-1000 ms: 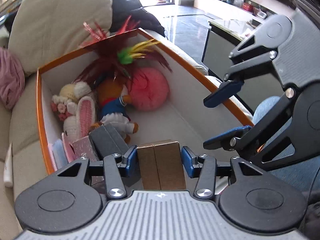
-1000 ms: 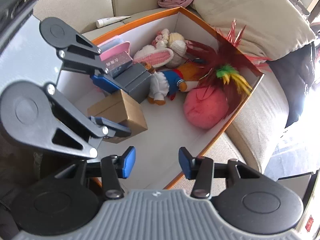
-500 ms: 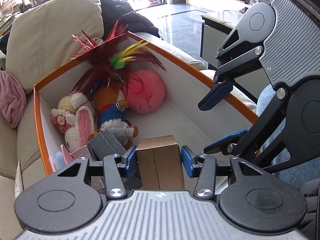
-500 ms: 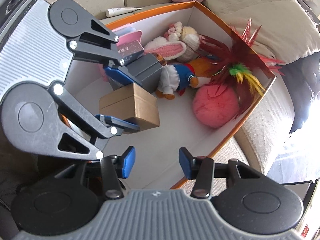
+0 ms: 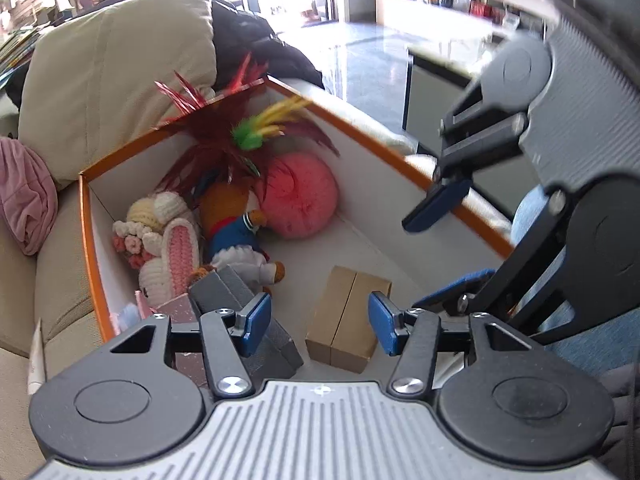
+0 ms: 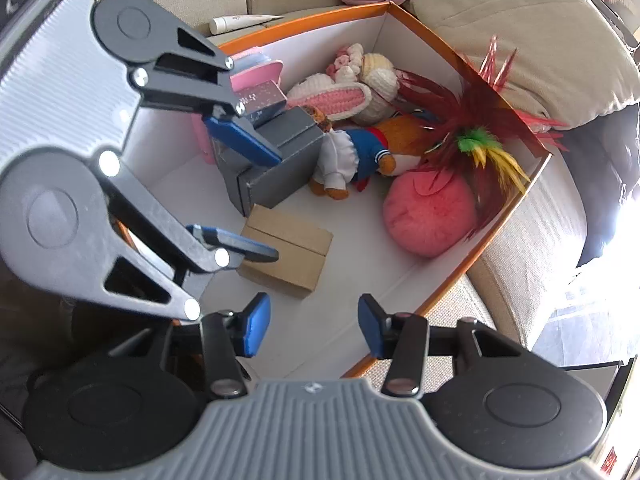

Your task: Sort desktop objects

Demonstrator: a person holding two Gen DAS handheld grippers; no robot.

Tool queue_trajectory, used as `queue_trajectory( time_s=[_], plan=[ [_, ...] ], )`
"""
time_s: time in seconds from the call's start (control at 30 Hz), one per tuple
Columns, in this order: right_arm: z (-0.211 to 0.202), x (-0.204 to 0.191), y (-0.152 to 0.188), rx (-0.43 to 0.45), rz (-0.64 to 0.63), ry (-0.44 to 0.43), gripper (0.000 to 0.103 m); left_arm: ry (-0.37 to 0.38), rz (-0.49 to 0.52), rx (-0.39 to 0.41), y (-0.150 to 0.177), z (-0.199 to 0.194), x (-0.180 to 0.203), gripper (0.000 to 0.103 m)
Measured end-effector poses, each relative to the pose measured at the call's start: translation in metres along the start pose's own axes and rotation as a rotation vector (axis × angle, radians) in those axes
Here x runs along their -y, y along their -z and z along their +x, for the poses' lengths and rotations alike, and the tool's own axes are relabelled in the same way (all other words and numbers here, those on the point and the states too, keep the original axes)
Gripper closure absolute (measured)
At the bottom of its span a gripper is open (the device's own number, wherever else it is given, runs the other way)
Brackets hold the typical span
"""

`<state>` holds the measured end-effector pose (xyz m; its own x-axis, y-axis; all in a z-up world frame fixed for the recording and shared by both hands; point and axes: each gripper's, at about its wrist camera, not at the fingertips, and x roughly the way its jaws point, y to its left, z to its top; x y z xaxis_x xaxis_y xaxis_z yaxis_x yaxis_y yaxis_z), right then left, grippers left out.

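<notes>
Brown cardboard box [image 5: 347,317] lies flat on the white floor of the orange-rimmed storage box [image 5: 384,148], near the front, just beside a grey box [image 6: 276,164] that leans at a tilt. Looks light, stiff, matte card with a seam down the middle; probably not slippery and not fragile, though thin walls could dent under hard squeeze. Best hold is likely across the two long flat sides, pads square on the card, away from the seam.

Left gripper [image 5: 316,322] hangs over it, jaws opening, box below and between them but pads clear of it, nothing held. Right gripper [image 6: 308,324] sits over bare floor near the front wall, jaws wide apart, empty.

Further back: doll in blue and white outfit [image 6: 360,152], crocheted bunny [image 5: 172,256], round pink plush [image 6: 430,220], red feather toy with green and yellow tuft [image 5: 248,140], pink case [image 6: 256,76] at the wall. Storage box rests on a beige sofa [image 5: 112,80]; white tube [image 6: 244,22] and pink cloth [image 5: 24,204] lie outside it. Placement of the cardboard box looks done.
</notes>
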<state>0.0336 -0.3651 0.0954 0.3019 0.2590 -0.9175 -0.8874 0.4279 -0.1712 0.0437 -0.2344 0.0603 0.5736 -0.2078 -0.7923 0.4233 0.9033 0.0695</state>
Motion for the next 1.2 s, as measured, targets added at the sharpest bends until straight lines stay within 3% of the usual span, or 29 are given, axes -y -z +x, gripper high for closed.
queue_trajectory(
  time_s=[0.17,0.5,0.57,0.67,0.77,0.8,0.87,1.2],
  plan=[
    [0.001,0.002,-0.004,-0.024,0.004,-0.022,0.049,0.052,-0.121,0.067,-0.001,-0.021,-0.026,0.04],
    [0.019,0.011,-0.025,-0.086,0.102,-0.121,0.041,0.005,-0.389,0.163,0.011,-0.049,-0.085,0.04],
    [0.028,0.014,-0.032,-0.123,0.186,-0.155,0.037,0.002,-0.417,0.174,0.012,-0.051,-0.092,0.04],
    [0.037,0.007,-0.044,-0.148,0.218,-0.132,0.024,0.002,-0.431,0.183,0.013,-0.054,-0.097,0.04],
    [0.045,0.0,-0.052,-0.178,0.186,-0.105,0.025,-0.004,-0.435,0.175,0.013,-0.053,-0.1,0.04],
    [0.047,0.001,-0.054,-0.186,0.189,-0.113,0.031,-0.007,-0.441,0.173,0.014,-0.054,-0.101,0.04],
    [0.052,-0.001,-0.056,-0.209,0.15,-0.111,0.039,-0.011,-0.459,0.168,0.018,-0.054,-0.106,0.04],
    [0.054,-0.011,-0.067,-0.149,-0.367,-0.187,0.04,0.002,-0.526,0.145,0.028,-0.05,-0.124,0.04]
  ],
)
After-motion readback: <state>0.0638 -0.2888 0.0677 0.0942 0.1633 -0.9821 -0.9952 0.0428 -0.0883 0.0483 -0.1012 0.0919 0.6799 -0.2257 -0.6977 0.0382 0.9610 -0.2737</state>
